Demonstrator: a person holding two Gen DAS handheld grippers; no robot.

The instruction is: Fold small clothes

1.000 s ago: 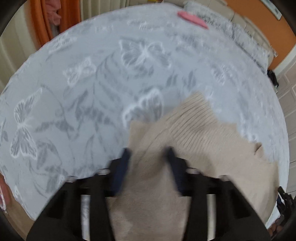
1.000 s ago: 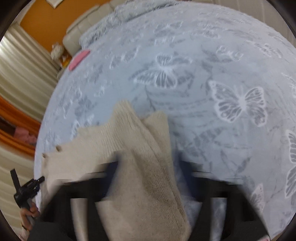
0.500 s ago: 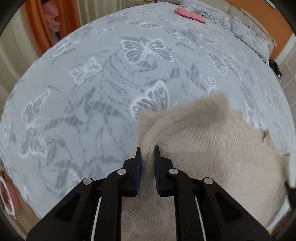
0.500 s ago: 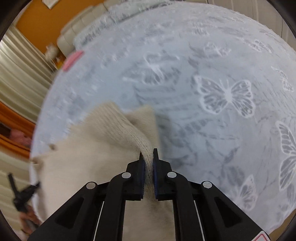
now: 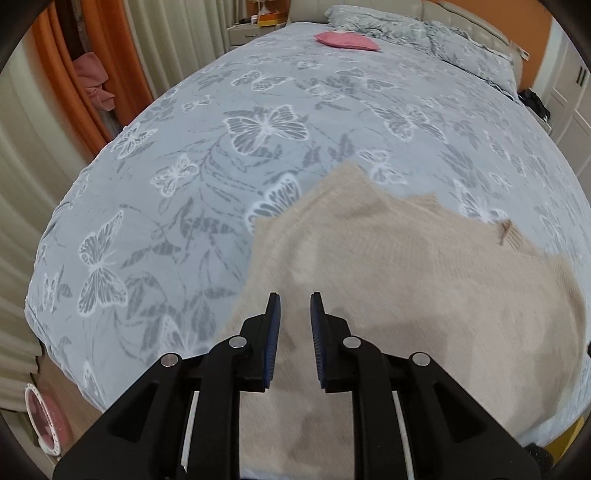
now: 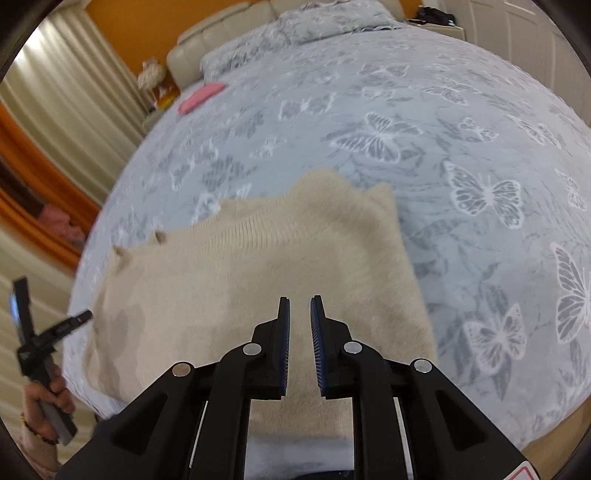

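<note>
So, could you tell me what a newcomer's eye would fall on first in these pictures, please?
First, the beige knitted sweater spread over the near edge of the bed, with the left gripper and right gripper above it, jaws slightly apart and holding nothing. Next, the grey bedspread with its white butterflies, which fills most of both views. A small pink cloth lies far off near the pillows.

Butterfly-print bed (image 5: 221, 177), orange curtains (image 5: 122, 74), cream headboard (image 6: 221, 29)

Both wrist views look down close (shared) on sweater (image 5: 424, 280) and bedspread (image 6: 461, 122)
</note>
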